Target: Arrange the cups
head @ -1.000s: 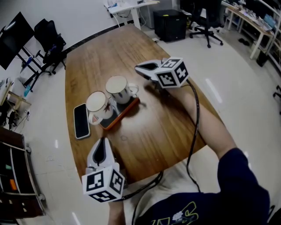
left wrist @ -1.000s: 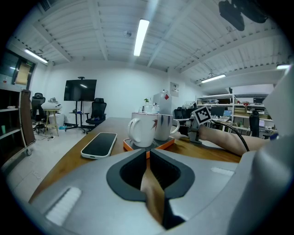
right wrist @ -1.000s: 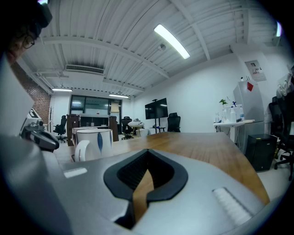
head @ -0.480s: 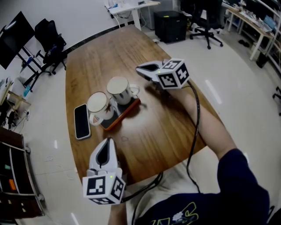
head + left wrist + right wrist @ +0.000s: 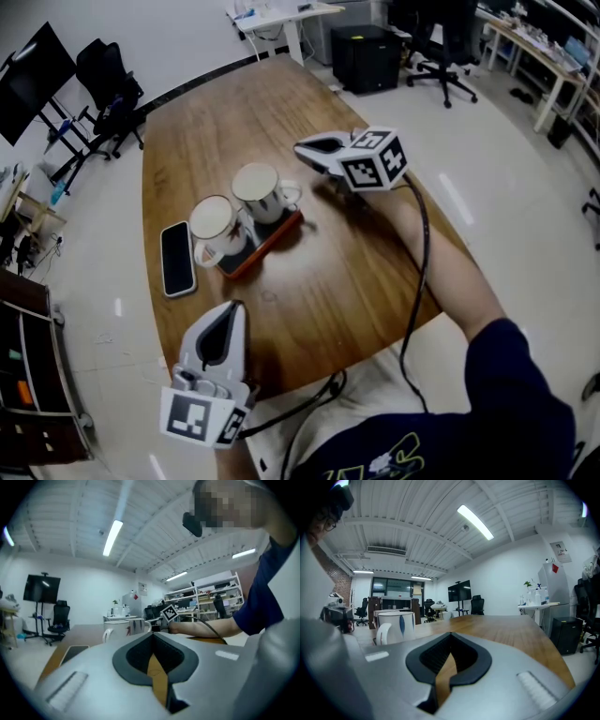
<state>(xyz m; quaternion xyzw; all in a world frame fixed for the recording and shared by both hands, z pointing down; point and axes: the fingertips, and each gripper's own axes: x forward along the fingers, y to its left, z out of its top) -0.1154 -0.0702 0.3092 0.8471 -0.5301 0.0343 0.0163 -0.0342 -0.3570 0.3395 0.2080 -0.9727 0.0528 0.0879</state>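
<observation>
The right cup (image 5: 260,192) and left cup (image 5: 212,225) stand side by side on a tray (image 5: 274,240) mid-counter (image 5: 366,272), with the right claw (image 5: 305,150), closed and empty, just beside the right cup's handle, nearer than the closed, empty left claw (image 5: 232,309).

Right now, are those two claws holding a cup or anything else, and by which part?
Nothing is held. The left gripper and the right gripper both have their jaws together and empty, clear of the cups on the tray.

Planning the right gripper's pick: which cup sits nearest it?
The cup with its handle toward the right gripper; the other cup stands next to the phone.
</observation>
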